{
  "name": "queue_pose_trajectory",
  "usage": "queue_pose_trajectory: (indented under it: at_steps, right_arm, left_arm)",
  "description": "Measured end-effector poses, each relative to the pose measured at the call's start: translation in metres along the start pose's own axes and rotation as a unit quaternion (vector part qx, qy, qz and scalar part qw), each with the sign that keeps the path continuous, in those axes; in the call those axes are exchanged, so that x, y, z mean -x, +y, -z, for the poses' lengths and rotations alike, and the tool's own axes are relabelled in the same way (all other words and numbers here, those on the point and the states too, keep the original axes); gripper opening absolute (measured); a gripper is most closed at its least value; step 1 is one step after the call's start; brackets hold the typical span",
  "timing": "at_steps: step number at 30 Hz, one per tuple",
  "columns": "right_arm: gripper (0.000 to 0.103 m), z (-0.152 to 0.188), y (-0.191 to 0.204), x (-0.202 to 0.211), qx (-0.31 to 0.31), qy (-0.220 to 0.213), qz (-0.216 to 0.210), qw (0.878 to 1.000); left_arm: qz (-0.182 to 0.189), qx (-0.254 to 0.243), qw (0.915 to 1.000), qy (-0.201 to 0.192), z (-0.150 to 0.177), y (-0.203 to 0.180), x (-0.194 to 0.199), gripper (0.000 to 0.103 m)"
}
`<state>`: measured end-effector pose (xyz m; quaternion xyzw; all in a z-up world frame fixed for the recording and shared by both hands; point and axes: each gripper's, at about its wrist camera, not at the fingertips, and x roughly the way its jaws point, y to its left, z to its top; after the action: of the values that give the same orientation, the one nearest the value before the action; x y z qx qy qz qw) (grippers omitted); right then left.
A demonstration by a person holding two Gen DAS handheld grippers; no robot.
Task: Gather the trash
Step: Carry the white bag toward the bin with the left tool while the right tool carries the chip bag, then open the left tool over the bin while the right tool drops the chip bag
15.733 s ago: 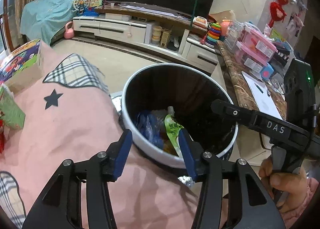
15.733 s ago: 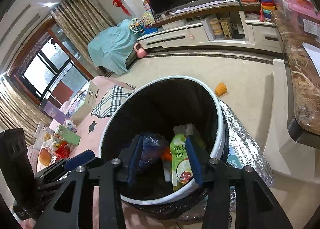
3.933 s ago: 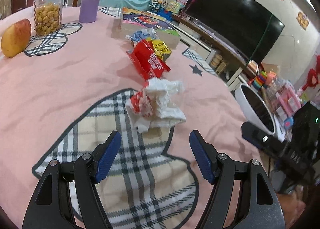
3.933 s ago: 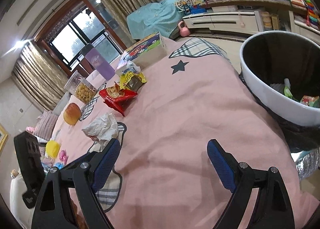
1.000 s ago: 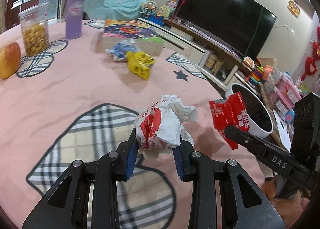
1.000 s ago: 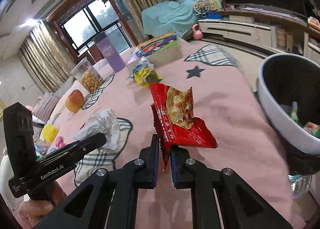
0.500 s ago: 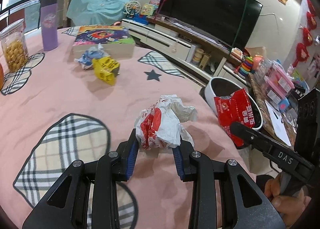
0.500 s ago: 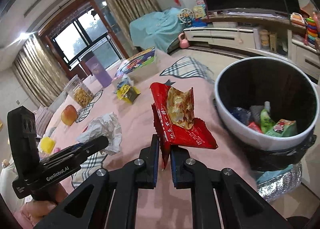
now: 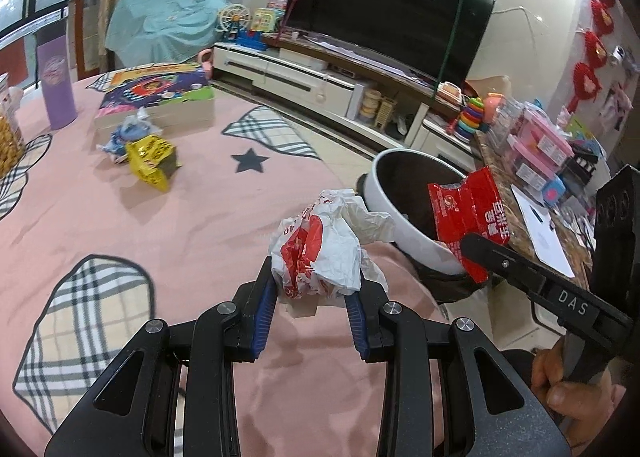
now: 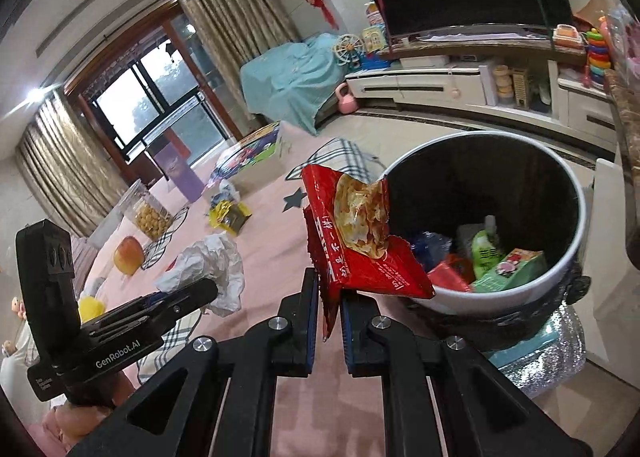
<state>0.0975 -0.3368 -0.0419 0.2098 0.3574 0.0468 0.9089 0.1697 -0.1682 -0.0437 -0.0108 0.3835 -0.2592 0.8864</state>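
My left gripper is shut on a crumpled white and red wrapper and holds it above the pink tablecloth, short of the bin. My right gripper is shut on a red snack bag held at the near rim of the white trash bin. The bin has a black liner and holds several wrappers. The red bag shows over the bin's rim in the left wrist view. The wrapper shows in the right wrist view.
A yellow wrapper and a blue wrapper lie on the cloth near a puzzle box. A purple bottle, a snack jar and an apple stand farther back. A marble counter is beyond the bin.
Both grippers have moved toward the bin with their loads. The bin looms larger in both views, and the red bag now reaches its rim.
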Motion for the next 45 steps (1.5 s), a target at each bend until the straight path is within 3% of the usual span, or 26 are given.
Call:
queue_pose_trajectory:
  at_steps: [25,45]
  right_arm:
    - [0.010,-0.028,-0.070,0.005,-0.040,-0.007,0.041,0.998]
    - [0.010,-0.044,-0.107,-0.014,-0.082,0.010,0.032,0.996]
  left_arm:
    - [0.028,-0.063,0.9976,0.005,-0.036,-0.070,-0.038,0.031]
    - [0.026,-0.093,0.9947,0.036,-0.053,-0.099,-0.088,0.031]
